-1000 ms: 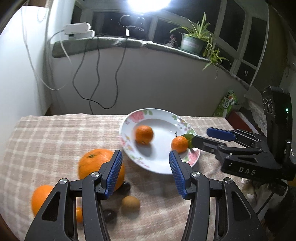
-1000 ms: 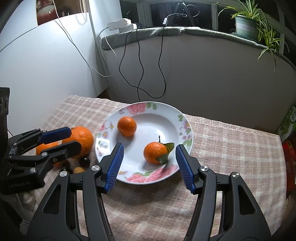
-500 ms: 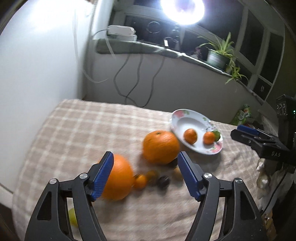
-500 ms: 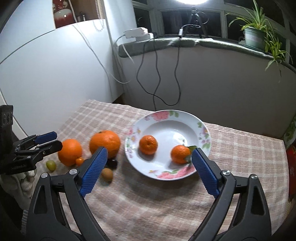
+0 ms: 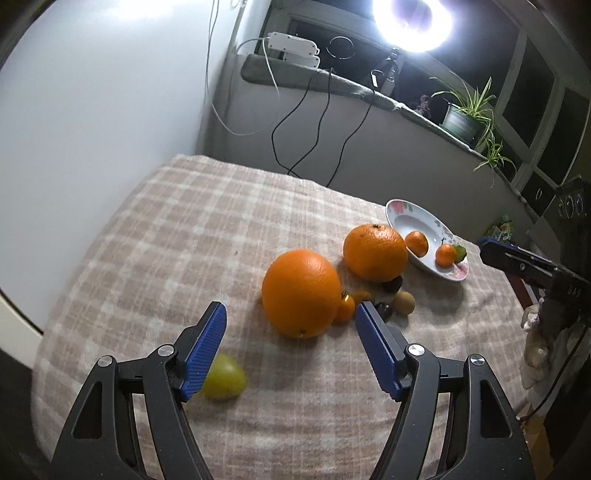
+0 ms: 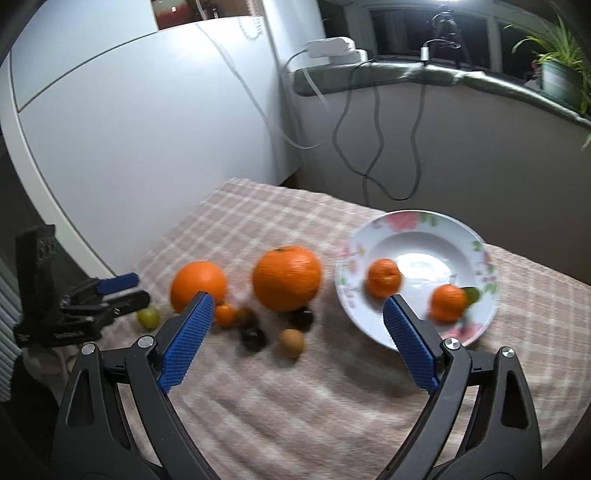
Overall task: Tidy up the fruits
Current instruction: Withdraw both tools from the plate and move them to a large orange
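A flowered white plate [image 6: 465, 240] [image 5: 400, 214] holds two mandarins [image 6: 383, 277] [image 6: 448, 302], one with a leaf. Two big oranges [image 5: 301, 293] [image 5: 375, 253] sit on the checked cloth, with several small fruits beside them: a small orange tomato [image 5: 344, 306], dark ones [image 6: 252, 338] and a brown one [image 6: 291, 342]. A green fruit [image 5: 223, 376] lies by my left gripper's left finger. My left gripper [image 5: 290, 347] is open and empty, just short of the near orange. My right gripper [image 6: 297, 341] is open and empty above the cloth, in front of the small fruits.
The checked tablecloth [image 5: 177, 236] covers the table. A white wall or cabinet [image 6: 147, 129] stands on the left. Cables [image 5: 314, 122] hang down the back wall under a sill with a potted plant [image 5: 461, 118] and a bright lamp [image 5: 412, 22].
Both grippers have pulled back and swung left, away from the plate and toward the loose fruit. The right gripper has opened wider after leaving the leafed mandarin on the plate.
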Tool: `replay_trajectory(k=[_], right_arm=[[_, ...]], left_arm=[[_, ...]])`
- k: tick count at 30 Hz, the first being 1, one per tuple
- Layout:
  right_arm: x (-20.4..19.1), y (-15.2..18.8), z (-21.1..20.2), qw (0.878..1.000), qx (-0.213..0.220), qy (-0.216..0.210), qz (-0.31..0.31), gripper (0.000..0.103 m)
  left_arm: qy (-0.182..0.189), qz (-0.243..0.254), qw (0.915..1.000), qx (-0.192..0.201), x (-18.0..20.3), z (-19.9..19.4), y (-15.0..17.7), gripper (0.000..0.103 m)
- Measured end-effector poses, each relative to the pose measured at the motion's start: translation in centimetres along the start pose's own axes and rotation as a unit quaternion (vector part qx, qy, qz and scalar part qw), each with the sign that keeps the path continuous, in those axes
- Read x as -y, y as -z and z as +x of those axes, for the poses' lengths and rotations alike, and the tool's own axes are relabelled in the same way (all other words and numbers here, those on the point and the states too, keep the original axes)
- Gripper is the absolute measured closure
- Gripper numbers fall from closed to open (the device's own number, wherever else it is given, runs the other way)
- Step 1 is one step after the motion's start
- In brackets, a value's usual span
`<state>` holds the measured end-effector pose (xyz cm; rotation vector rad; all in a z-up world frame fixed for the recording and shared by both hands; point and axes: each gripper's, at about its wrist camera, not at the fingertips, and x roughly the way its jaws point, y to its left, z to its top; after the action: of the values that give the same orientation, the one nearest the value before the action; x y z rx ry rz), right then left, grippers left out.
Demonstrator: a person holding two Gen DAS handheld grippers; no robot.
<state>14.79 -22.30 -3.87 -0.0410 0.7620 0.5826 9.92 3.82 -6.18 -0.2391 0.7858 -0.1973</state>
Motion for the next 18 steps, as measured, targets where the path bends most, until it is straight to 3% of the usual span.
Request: replay_trajectory(k=[15, 18], right_arm=[[-5.6, -2.7, 4.6, 0.993, -0.055, -0.105, 0.022, 0.008], [-6.3, -3.1, 6.4, 0.989, -0.075, -0.124, 0.031, 0.013]], left_arm=[[0.033, -0.026, 0.9988, -0.025, -0.6, 1.8, 1.0, 0.031], [0.037, -0.026, 0.9986, -0.026, -0.6, 2.1, 0.8, 0.031]])
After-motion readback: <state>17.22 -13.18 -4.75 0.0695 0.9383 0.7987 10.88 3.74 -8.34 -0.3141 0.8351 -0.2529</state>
